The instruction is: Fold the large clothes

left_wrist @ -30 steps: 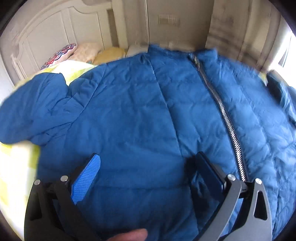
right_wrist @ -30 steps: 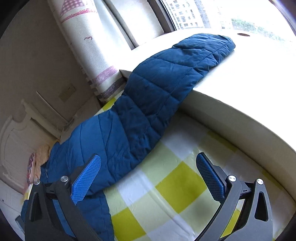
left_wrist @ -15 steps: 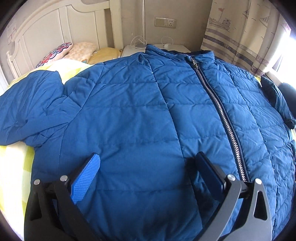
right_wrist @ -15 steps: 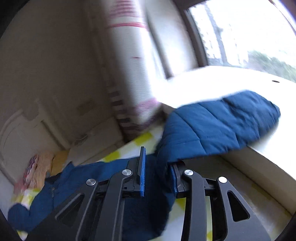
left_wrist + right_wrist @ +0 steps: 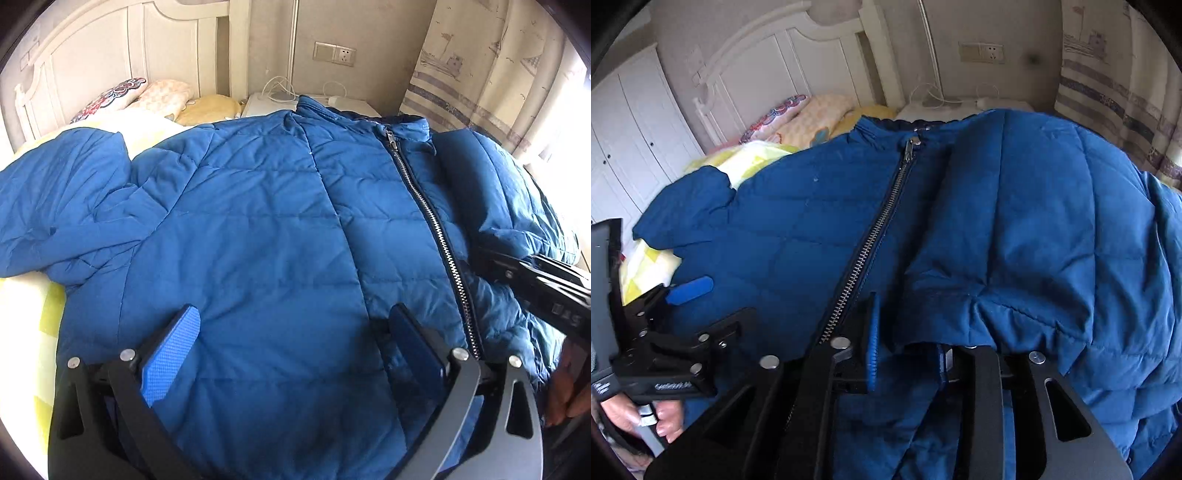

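Two wrist fisheyes, both low over the bed and facing the headboard.

The left wrist view looks along its fingers, close above the blue puffer jacket, toward the headboard and wall socket. The right wrist view sits just as near, further right, facing likewise. Both share the zipper, pillows, socket and curtain.

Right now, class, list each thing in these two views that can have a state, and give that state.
Jacket: spread flat on the bed, front up.
Zipper: closed to the collar.
Right sleeve: folded across the chest.
Left sleeve: lying out sideways.
Left gripper: open.
Right gripper: shut on right sleeve.
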Demonstrator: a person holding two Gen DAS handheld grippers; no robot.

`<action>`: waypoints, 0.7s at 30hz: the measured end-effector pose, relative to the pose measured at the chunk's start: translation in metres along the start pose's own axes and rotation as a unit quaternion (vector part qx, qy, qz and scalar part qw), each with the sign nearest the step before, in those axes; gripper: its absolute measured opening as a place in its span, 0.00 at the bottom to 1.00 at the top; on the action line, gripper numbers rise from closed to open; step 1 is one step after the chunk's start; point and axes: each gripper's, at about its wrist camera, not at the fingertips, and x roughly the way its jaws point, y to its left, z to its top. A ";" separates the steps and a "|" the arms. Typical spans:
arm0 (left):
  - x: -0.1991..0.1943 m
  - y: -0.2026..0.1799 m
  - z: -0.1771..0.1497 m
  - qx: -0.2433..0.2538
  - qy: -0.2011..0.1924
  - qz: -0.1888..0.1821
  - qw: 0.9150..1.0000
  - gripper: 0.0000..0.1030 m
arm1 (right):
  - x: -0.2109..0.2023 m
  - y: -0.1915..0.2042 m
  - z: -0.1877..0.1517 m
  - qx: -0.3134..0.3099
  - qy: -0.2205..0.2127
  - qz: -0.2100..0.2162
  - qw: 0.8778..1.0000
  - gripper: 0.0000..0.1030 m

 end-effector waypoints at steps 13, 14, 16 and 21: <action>0.001 -0.003 0.001 0.009 0.003 0.012 1.000 0.98 | -0.145 -0.165 -0.049 0.265 -0.144 -0.065 0.951 0.79; 0.001 -0.003 0.001 0.009 0.003 0.011 1.000 0.98 | -0.138 -0.179 -0.048 0.285 -0.134 -0.073 0.946 0.79; 0.001 -0.003 0.001 0.008 0.003 0.011 1.000 0.98 | -0.120 -0.204 -0.045 0.324 -0.104 -0.055 0.939 0.78; 0.001 -0.003 0.001 0.008 0.003 0.011 1.000 0.98 | -0.118 -0.163 -0.011 0.255 -0.142 -0.008 0.956 0.38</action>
